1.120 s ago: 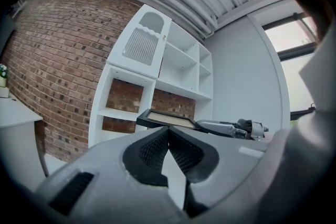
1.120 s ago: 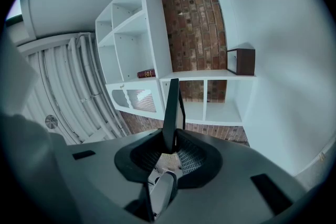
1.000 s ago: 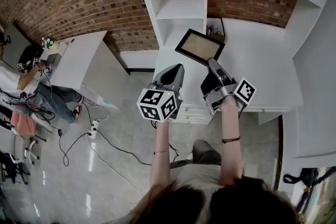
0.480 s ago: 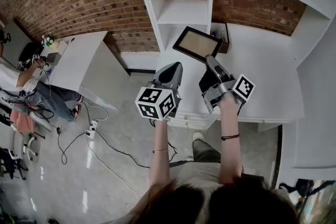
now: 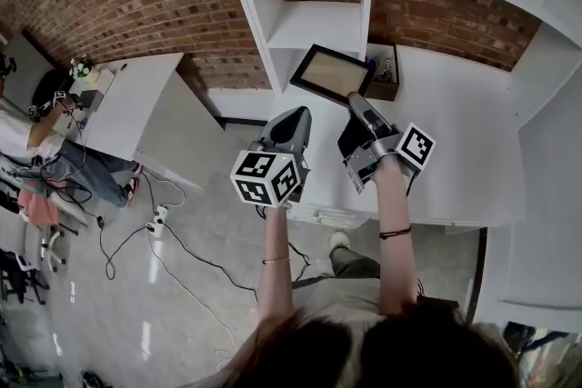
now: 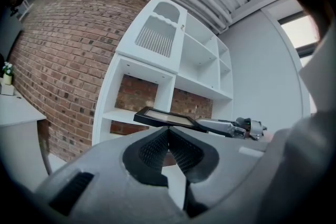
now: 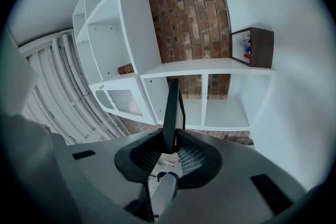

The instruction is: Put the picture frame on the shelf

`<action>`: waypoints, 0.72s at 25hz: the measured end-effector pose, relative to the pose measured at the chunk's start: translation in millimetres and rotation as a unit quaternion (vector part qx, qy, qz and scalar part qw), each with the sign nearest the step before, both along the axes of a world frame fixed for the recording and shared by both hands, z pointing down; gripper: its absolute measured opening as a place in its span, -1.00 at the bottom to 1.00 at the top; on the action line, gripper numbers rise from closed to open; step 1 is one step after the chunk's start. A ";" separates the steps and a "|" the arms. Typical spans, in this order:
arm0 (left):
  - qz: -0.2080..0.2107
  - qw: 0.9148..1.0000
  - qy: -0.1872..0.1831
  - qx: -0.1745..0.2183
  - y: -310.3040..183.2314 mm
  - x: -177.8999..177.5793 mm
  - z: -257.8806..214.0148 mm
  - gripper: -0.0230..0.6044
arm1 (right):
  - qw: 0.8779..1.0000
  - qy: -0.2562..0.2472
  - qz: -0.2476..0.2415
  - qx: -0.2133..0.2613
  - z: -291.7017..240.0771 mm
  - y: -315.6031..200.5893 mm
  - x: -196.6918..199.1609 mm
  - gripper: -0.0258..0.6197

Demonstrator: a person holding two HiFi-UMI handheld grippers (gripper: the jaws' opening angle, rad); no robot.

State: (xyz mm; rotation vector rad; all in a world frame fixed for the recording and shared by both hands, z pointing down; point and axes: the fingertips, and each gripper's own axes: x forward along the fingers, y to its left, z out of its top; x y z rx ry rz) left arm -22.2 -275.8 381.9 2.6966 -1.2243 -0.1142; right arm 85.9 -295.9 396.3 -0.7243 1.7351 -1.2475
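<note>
Head view: the right gripper [image 5: 356, 103] holds the picture frame [image 5: 331, 74] aloft, just before the white shelf [image 5: 314, 21]. Left gripper view: the left gripper [image 6: 169, 132] is pinched together, empty. Right gripper view: jaws clamp the frame's edge, so level it, probably, before sliding it in.

1. The left gripper [image 5: 297, 114] has a smooth grey moulded shell that narrows to a beak.
2. Its pads [image 6: 157, 148] are black with a fine ribbed texture, set in a dark recess.
3. The left marker cube [image 5: 266, 178] at its rear is white, with black square patterns on each face.
4. The right gripper [image 5: 355, 100] has the same grey shell, and the right marker cube [image 5: 416, 147] matches.
5. A dark band [image 5: 396, 234] rings the right forearm, and a thin bracelet [image 5: 275, 262] rings the left.
6. The forearms are unsleeved, and the top [image 5: 341, 300] is pale grey-beige.
7. The hair [image 5: 427, 350] is dark brown.
8. The trousers [image 5: 353, 261] are dark and the shoe [image 5: 338, 237] is pale.
</note>
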 end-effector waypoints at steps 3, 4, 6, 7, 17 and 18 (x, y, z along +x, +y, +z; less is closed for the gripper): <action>-0.011 1.000 0.003 -0.002 -12.8 0.0 -1.0 -0.89 | 1.000 -0.002 -0.010 -0.004 -0.5 -15.3 0.4 -0.69; -0.015 1.000 0.004 -0.002 -17.1 0.1 -1.7 -0.89 | 1.000 -0.002 -0.014 -0.004 -1.3 -20.4 -0.2 -0.69; -0.019 1.000 0.007 -0.002 -25.5 2.3 -3.5 -0.89 | 1.000 -0.001 -0.021 -0.004 -3.0 -30.5 0.0 -0.69; -0.021 1.000 0.007 -0.001 -29.4 4.2 -4.3 -0.89 | 1.000 0.001 -0.023 -0.004 -3.1 -35.4 0.8 -0.69; -0.049 0.999 0.003 -0.011 -59.3 0.9 -3.1 -0.89 | 0.999 0.004 -0.048 -0.016 -1.9 -78.1 -4.4 -0.69; -0.053 0.999 0.004 -0.011 -58.4 1.8 -0.7 -0.89 | 0.999 0.002 -0.049 -0.016 0.0 -78.4 -2.5 -0.69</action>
